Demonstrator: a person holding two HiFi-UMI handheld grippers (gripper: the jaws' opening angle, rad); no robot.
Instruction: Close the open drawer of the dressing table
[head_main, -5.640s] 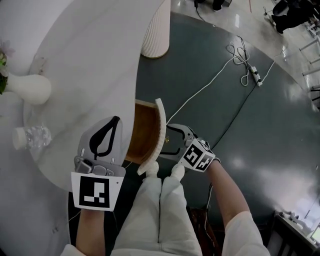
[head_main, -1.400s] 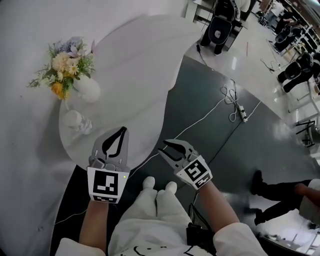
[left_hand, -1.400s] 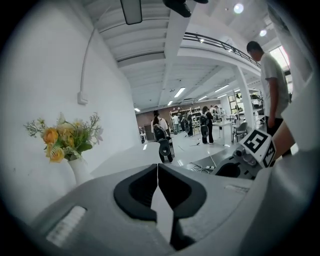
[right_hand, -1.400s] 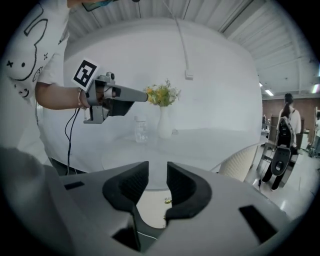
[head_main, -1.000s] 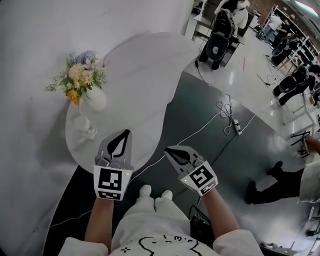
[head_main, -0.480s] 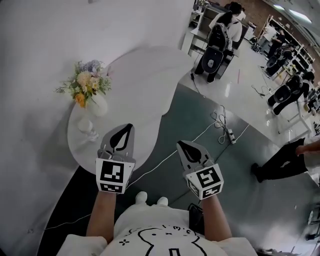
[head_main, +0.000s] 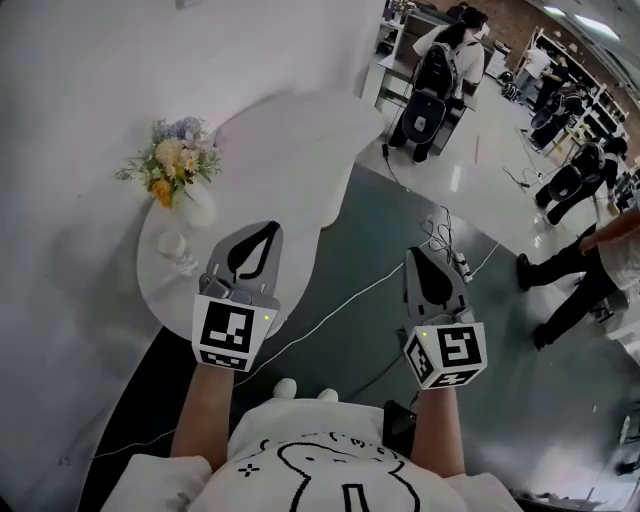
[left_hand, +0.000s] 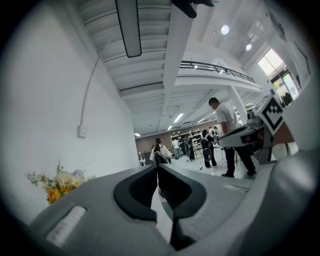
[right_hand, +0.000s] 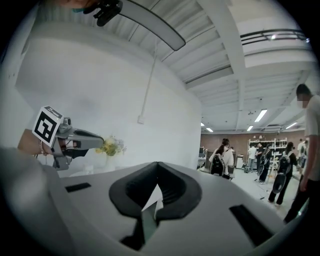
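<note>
The white dressing table (head_main: 290, 140) lies below me, and no drawer front sticks out from under its curved edge. My left gripper (head_main: 268, 229) hovers over the table's near edge with its dark pads (left_hand: 145, 187) pressed together and nothing between them. My right gripper (head_main: 418, 253) hangs over the dark floor, well right of the table, also shut and empty. Each gripper view looks level across the room. In the left gripper view the right gripper (left_hand: 250, 136) shows at the right. In the right gripper view the left gripper (right_hand: 75, 138) shows at the left.
A white vase of flowers (head_main: 178, 170) and a small clear bottle (head_main: 178, 252) stand on the table's left side. A white cable (head_main: 340, 305) and power strip (head_main: 462, 265) lie on the dark floor. People and office chairs (head_main: 432, 75) fill the hall behind.
The drawer that stood open earlier no longer shows. Both grippers have risen away from the table, and the right one has swung out to the right. More of the room is in view.
</note>
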